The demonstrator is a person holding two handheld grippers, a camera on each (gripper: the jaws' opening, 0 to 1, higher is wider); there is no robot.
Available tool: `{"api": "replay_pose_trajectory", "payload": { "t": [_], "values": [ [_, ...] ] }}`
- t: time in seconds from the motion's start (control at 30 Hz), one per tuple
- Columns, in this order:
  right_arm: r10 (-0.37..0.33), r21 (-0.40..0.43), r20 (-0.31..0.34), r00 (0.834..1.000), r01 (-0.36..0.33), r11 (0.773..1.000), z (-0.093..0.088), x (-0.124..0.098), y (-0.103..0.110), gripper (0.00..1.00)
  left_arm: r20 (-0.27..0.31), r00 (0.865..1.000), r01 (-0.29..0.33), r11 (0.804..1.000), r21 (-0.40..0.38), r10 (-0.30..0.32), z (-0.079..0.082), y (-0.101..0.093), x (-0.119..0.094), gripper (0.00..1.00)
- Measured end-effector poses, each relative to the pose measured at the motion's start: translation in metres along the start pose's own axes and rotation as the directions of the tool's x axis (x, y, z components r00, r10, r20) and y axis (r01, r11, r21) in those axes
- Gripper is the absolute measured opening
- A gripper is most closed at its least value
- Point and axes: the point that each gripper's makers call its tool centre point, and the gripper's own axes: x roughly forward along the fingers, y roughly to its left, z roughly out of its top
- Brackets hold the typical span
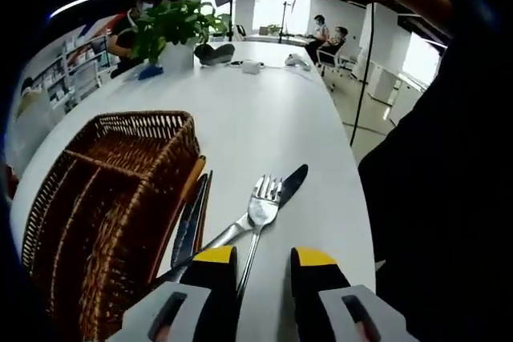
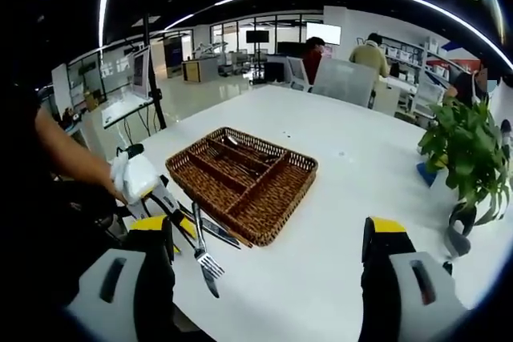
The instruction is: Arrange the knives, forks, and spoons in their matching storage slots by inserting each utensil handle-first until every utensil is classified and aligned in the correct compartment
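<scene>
A brown wicker basket (image 1: 152, 167) with long compartments sits left of my left gripper (image 1: 264, 260). Its jaws stand open over the white table, and the handle of a steel fork (image 1: 263, 200) runs down between them. A dark knife (image 1: 292, 184) lies crossed under the fork's head. More dark-handled knives (image 1: 192, 226) lie along the basket's wall. In the right gripper view the basket (image 2: 295, 184) is ahead at centre, with several utensils (image 2: 232, 154) in a far slot. My right gripper (image 2: 269, 239) hangs wide open and holds nothing. The left gripper (image 2: 164, 202) shows by the fork (image 2: 207, 262).
A potted green plant (image 1: 172, 26) (image 2: 465, 146) stands at the table's far end with small objects near it. The table edge (image 1: 353, 198) curves close on the right beside a person's dark clothing. People sit at desks in the background. A stand (image 2: 152, 78) rises left of the table.
</scene>
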Motion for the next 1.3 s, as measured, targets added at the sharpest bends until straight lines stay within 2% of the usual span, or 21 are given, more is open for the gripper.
{"api": "replay_pose_trajectory", "payload": {
  "t": [0.17, 0.33, 0.4, 0.5, 0.6, 0.8, 0.97, 1.03, 1.3],
  "values": [
    [0.036, -0.046, -0.003, 0.999, -0.036, 0.998, 0.007, 0.004, 0.014, 0.99, -0.014, 1.000, 0.006, 1.000, 0.006, -0.006, -0.001, 0.001, 0.007, 0.19],
    [0.042, -0.053, -0.007, 0.999, -0.043, 0.998, 0.006, 0.004, 0.016, 0.99, 0.005, 1.000, 0.017, 1.000, 0.021, -0.017, 0.004, 0.000, 0.010, 0.17],
    [0.043, -0.053, -0.009, 0.999, -0.043, 0.998, 0.006, 0.003, 0.016, 0.99, 0.022, 1.000, 0.013, 0.998, 0.065, -0.014, 0.007, 0.002, 0.012, 0.14],
    [0.042, -0.051, -0.007, 0.999, -0.042, 0.998, 0.005, 0.001, 0.016, 0.99, 0.018, 1.000, 0.016, 0.998, 0.059, -0.017, 0.005, 0.003, 0.013, 0.09],
    [0.039, -0.048, -0.006, 0.999, -0.039, 0.998, 0.004, 0.000, 0.015, 0.99, 0.021, 1.000, 0.007, 0.994, 0.111, -0.009, 0.006, 0.008, 0.014, 0.04],
    [0.032, -0.040, -0.011, 0.999, -0.032, 0.999, 0.002, -0.001, 0.011, 0.99, 0.026, 1.000, 0.007, 0.983, 0.186, -0.012, 0.006, 0.006, 0.015, 0.03],
    [0.029, -0.038, -0.015, 0.999, -0.030, 0.999, 0.000, 0.001, 0.010, 0.99, 0.032, 0.999, 0.005, 0.984, 0.178, -0.011, 0.006, 0.006, 0.015, 0.02],
    [0.029, -0.038, -0.014, 0.999, -0.029, 0.999, 0.001, 0.001, 0.010, 0.99, 0.017, 1.000, -0.014, 0.977, 0.211, 0.011, 0.007, 0.007, 0.015, 0.01],
    [0.025, -0.034, -0.010, 1.000, -0.025, 0.999, 0.002, 0.002, 0.009, 0.99, 0.012, 1.000, 0.013, 0.983, 0.182, -0.016, 0.009, 0.004, 0.008, 0.00]
  ]
}}
